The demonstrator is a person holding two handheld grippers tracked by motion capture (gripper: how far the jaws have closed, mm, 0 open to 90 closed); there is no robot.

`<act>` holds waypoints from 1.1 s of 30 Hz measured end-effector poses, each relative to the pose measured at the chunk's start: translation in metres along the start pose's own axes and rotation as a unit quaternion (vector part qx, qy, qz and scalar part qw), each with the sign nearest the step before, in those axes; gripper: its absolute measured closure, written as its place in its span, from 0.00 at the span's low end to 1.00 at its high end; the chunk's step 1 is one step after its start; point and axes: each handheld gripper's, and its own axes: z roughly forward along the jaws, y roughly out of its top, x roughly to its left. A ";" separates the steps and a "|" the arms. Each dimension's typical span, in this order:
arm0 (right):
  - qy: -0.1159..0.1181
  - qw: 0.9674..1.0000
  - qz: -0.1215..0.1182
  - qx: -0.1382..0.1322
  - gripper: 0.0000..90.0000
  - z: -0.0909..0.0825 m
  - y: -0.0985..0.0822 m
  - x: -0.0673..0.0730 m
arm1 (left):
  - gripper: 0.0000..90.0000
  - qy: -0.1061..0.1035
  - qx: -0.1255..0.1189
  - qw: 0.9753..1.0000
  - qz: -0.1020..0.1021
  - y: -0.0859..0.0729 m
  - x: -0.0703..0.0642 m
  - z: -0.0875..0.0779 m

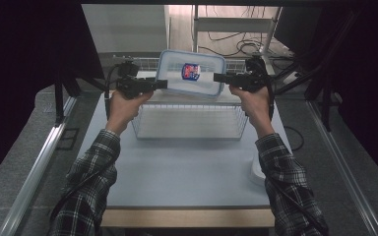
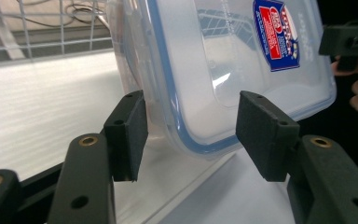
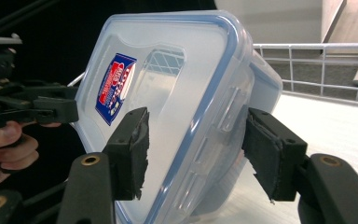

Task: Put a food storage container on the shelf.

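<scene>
High view: container (image 1: pixel 191 73) tilts above the wire basket's (image 1: pixel 189 123) far edge, between both tongs. Left gripper (image 1: pixel 161 84) and right gripper (image 1: pixel 219 77) straddle its ends, jaws loosened, pads not visibly pressing.

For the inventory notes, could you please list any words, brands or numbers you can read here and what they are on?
Sticker on the clear lid of the plastic food container: red and blue brand label with white print, too blurred to read.
No other text, numbers or signs can be made out.
</scene>
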 end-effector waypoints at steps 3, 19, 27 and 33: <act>0.000 1.000 0.000 0.000 0.46 0.000 0.000 0.000 | 0.49 0.001 0.002 1.000 0.000 0.000 0.000 0.000; -0.027 0.999 -0.016 0.024 0.45 0.010 -0.006 0.003 | 0.39 0.010 -0.001 1.000 -0.010 0.005 -0.002 0.005; -0.032 0.999 -0.007 0.013 0.49 0.009 -0.005 -0.001 | 0.34 0.025 -0.017 0.999 -0.011 0.007 0.000 0.007; -0.037 0.999 0.001 0.004 0.52 0.011 -0.001 -0.002 | 0.35 0.027 -0.028 0.999 -0.016 0.009 0.002 0.009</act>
